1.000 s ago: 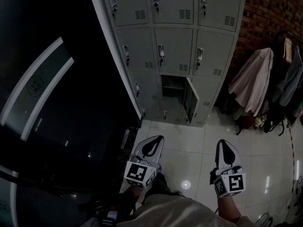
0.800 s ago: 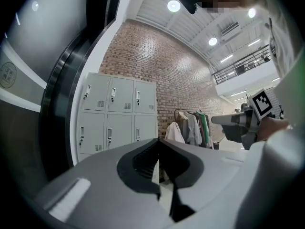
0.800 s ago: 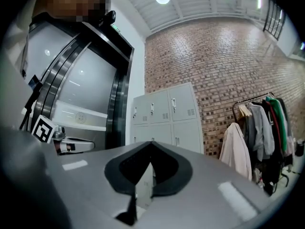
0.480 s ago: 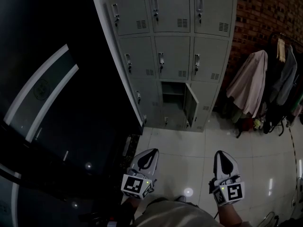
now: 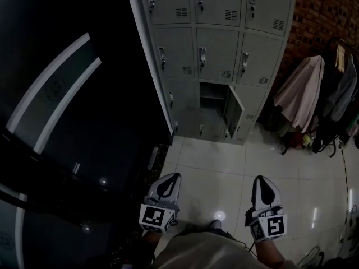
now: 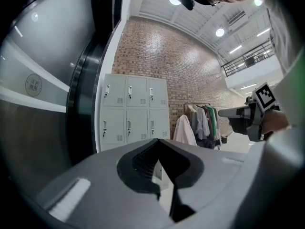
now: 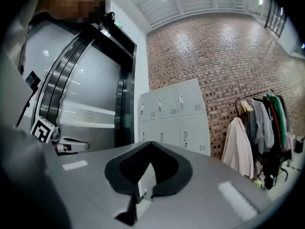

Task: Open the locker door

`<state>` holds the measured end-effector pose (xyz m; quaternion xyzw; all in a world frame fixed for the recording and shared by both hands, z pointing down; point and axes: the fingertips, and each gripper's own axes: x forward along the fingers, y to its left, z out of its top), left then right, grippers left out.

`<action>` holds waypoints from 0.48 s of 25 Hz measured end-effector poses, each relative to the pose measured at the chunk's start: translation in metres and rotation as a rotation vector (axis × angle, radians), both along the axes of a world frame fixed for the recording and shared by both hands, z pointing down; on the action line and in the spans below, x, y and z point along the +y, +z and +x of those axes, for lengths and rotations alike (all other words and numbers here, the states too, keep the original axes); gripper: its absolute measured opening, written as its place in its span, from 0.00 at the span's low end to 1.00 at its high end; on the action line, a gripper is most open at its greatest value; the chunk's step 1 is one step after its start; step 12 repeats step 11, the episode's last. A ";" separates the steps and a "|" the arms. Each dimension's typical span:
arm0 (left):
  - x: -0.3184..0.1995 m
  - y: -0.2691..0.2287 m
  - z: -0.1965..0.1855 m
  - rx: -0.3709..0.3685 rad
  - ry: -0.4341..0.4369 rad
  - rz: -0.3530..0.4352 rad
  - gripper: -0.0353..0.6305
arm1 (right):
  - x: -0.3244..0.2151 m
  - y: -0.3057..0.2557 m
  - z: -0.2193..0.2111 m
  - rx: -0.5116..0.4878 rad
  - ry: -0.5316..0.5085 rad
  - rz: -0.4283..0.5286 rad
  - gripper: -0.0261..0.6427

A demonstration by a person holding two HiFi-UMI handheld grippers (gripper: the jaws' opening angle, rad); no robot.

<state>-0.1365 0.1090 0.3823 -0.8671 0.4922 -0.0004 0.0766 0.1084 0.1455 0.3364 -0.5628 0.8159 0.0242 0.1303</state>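
Observation:
A grey bank of lockers (image 5: 219,49) stands against the brick wall ahead. One lower middle door (image 5: 232,115) hangs open to the right, and its dark compartment (image 5: 211,101) shows. Both grippers are held low over the tiled floor, well short of the lockers. My left gripper (image 5: 170,177) has its jaws together with nothing between them, as does my right gripper (image 5: 261,179). In the left gripper view the left gripper (image 6: 158,140) points at the lockers (image 6: 136,109). The right gripper (image 7: 151,143) does the same in its own view, toward the lockers (image 7: 174,113).
A dark glass wall with a pale stripe (image 5: 61,94) runs along the left. A clothes rack with coats and jackets (image 5: 314,94) stands right of the lockers. Pale glossy tiles (image 5: 213,167) lie between me and the lockers.
The head view has drifted, so the lockers sit a little more to the right and both grippers a little lower. The locker door stays open as before. Both grippers stay shut.

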 end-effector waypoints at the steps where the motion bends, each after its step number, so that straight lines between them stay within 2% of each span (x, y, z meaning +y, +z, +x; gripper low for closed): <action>1: 0.001 0.001 -0.007 0.007 0.002 -0.013 0.13 | 0.003 -0.002 -0.007 0.005 -0.005 0.004 0.04; 5: 0.011 -0.014 -0.004 0.037 0.052 0.019 0.13 | 0.011 0.005 -0.015 0.024 0.000 -0.028 0.04; 8: 0.020 -0.016 0.008 0.037 0.088 0.032 0.13 | 0.021 0.027 -0.014 0.088 -0.005 -0.130 0.04; 12: 0.026 -0.014 0.015 0.035 0.101 0.023 0.13 | 0.031 0.027 -0.014 0.089 -0.006 -0.141 0.04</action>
